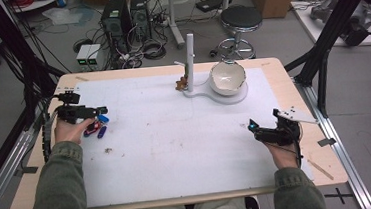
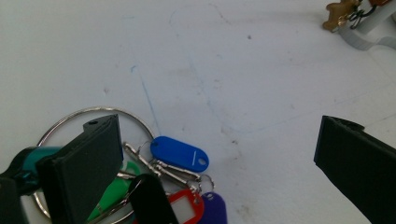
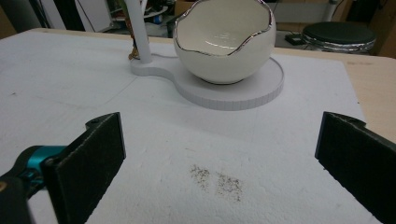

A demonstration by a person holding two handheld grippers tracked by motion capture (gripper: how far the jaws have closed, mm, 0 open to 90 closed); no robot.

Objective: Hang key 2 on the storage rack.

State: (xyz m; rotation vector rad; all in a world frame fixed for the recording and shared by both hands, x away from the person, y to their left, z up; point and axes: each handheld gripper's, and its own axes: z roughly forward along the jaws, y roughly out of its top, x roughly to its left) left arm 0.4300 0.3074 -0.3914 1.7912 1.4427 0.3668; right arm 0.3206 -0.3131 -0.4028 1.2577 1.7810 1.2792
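A bunch of key tags (image 1: 98, 129) lies on the white mat (image 1: 176, 135) at the left: a steel ring (image 2: 88, 112) with a blue tag (image 2: 180, 154), a red tag (image 2: 187, 210), a green tag (image 2: 109, 193), a purple tag (image 2: 212, 210) and a black one. My left gripper (image 1: 101, 111) hovers just over the bunch, open, its left jaw above the ring. A white egg-shaped bowl (image 1: 227, 77) sits on a white stand with a post (image 1: 190, 64); a small brown charm (image 1: 181, 84) hangs at the post. My right gripper (image 1: 252, 127) stands open at the right, holding nothing.
The mat covers a wooden table (image 1: 329, 168). A speck of dirt (image 1: 108, 150) lies near the left forearm, and dark crumbs (image 3: 217, 179) lie before the right gripper. A stool (image 1: 240, 20), computer towers (image 1: 116, 19) and cables stand on the floor behind.
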